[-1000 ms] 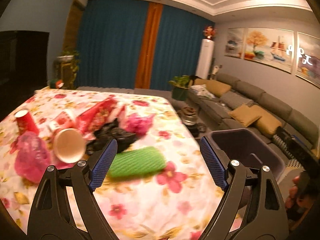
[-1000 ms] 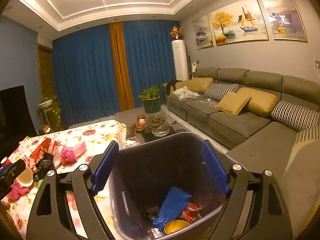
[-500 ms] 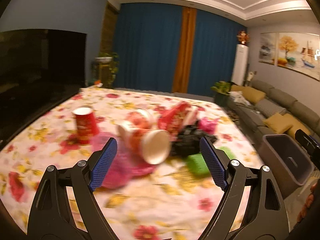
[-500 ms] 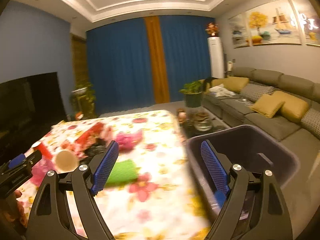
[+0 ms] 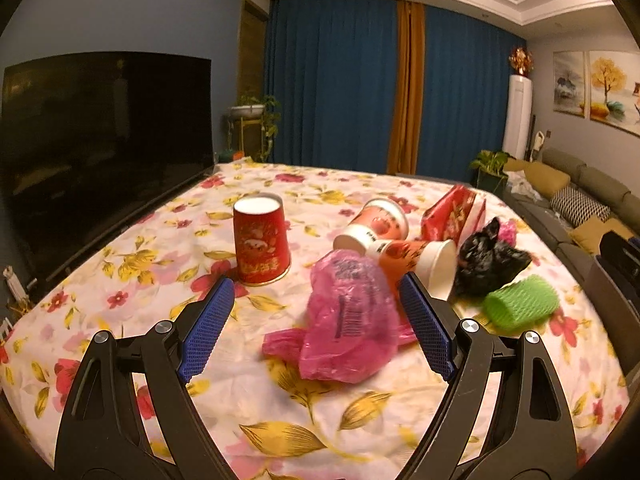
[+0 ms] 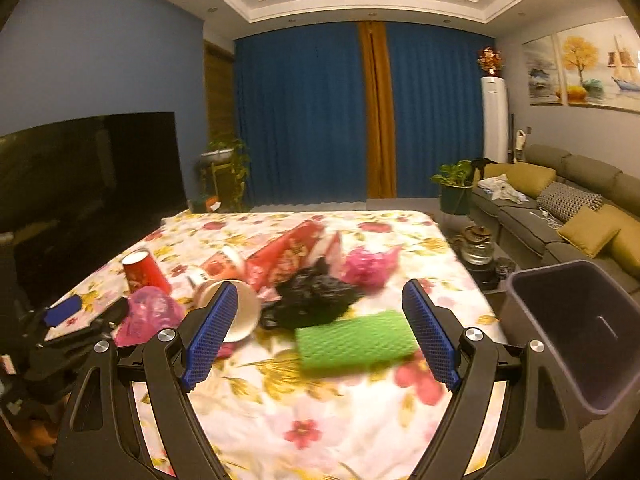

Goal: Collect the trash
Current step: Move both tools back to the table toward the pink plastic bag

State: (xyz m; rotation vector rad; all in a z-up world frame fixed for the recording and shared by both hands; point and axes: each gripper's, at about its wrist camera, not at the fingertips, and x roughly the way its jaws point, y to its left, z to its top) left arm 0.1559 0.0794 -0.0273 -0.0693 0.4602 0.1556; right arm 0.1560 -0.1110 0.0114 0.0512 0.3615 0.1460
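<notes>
- The left hand-held gripper point(image 5: 316, 332) is held wide over the flowered tabletop point(image 5: 120, 264); nothing is gripped. A pink plastic bag point(image 5: 344, 320) lies between its blue pads point(image 5: 206, 330), untouched.
- The right hand-held gripper point(image 6: 320, 332) is likewise spread wide and empty, with a green foam sleeve point(image 6: 356, 342) framed between its fingers on the cloth.
- The step in hand is judged to be the approach for the next pick, one target per gripper.
- Just beyond the pink bag, two paper cups point(image 5: 416, 260) are seen lying on their sides, and a red cup point(image 5: 261, 240) stands mouth-down to their left.
- Further right, a crumpled black bag point(image 5: 492, 260) and red packaging point(image 5: 452, 216) are piled close together.
- The dark bin point(image 6: 576, 332) stands off the tabletop's right edge; its contents are not visible.
- Next move, as judged: each gripper is to be lowered onto its item and closed. The thin bag film is likely to slip unless a bunched fold is pinched; the foam should compress easily.
</notes>
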